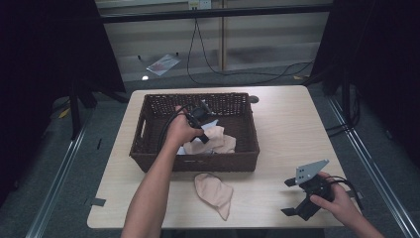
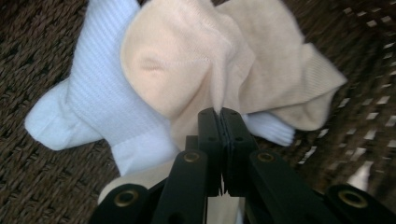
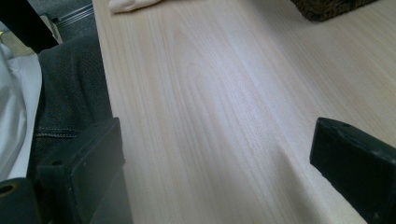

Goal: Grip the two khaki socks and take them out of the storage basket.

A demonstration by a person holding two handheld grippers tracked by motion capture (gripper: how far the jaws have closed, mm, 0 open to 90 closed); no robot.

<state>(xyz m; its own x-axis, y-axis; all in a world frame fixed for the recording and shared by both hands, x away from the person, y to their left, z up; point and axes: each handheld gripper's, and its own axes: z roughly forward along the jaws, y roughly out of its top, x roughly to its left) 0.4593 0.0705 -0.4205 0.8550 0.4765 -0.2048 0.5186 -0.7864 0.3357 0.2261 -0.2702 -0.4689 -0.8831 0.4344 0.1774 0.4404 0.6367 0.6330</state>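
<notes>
A dark wicker basket [image 1: 148, 148] stands in the middle of the table. Inside it lie a beige sock [image 2: 187, 60] and a white sock [image 2: 100, 100] under it. My left gripper [image 2: 219, 114] reaches down into the basket [image 2: 42, 186] and is shut on a fold of the beige sock [image 1: 214, 140]. A second beige sock [image 1: 214, 191] lies on the table in front of the basket. My right gripper [image 1: 293, 197] rests low over the table's front right corner, its jaws wide apart with nothing between them; bare wood [image 3: 210, 116] lies between its fingers [image 3: 84, 163].
The wooden table [image 1: 292, 129] has free room to the right of the basket. A corner of the basket [image 3: 327, 7] and the tip of the loose sock [image 3: 128, 4] lie far from the right gripper. Cables run across the floor behind.
</notes>
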